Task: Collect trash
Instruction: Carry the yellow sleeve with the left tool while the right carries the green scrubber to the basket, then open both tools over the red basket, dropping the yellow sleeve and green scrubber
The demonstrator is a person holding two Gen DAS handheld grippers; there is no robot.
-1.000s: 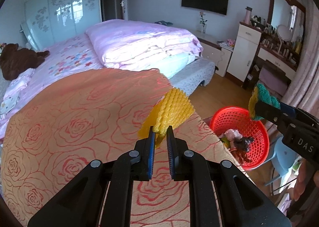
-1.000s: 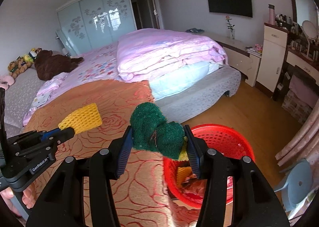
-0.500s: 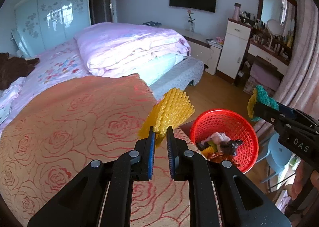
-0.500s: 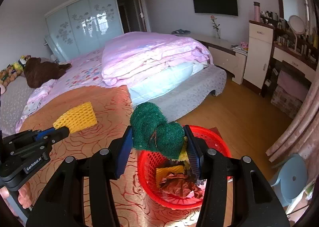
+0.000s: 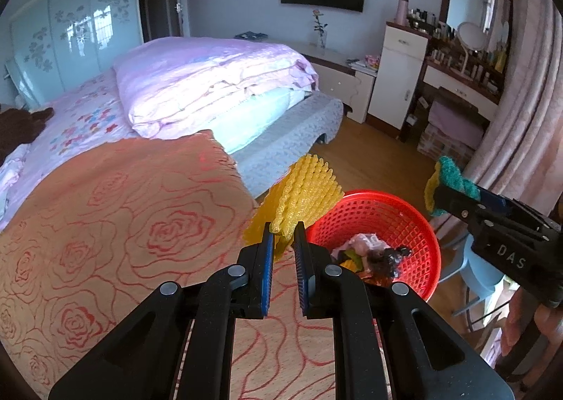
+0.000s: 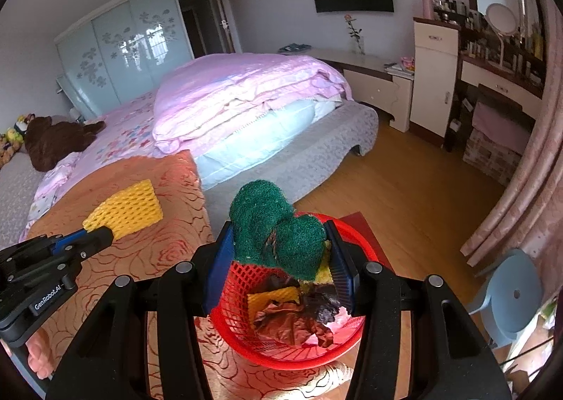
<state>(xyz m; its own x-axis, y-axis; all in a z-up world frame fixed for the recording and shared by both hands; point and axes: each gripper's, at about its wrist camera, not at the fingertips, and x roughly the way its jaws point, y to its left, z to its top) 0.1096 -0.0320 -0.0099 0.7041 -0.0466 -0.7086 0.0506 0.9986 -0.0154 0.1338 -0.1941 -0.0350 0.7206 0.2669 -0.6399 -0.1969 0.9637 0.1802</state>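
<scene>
The red basket point(image 6: 281, 347) is a round plastic mesh thing sitting at the edge of the orange rose-print cover point(image 5: 105, 224), already holding crumpled brown paper, a yellow foam bit and some pinkish scraps.

The green scouring pad point(image 6: 278, 231) is a yellow-backed sponge folded over on itself so it bulges into two fuzzy lobes, sticking up out of the right gripper point(image 6: 281, 259). That claw is pinching it from both sides, tilted downward right over the basket.

The yellow foam net point(image 5: 306, 196) is a ribbed mesh sleeve, flattened. Its long axis runs up and away from the fingertips, leaning a bit right, with the free end fanned out just beside the basket's near rim. The left gripper point(image 5: 282, 234) is clamped tight on its lower edge, also angled down, above the cover's edge.

A bit of a hand point(image 6: 38, 354) shows under the left gripper's body in the right wrist view.
</scene>
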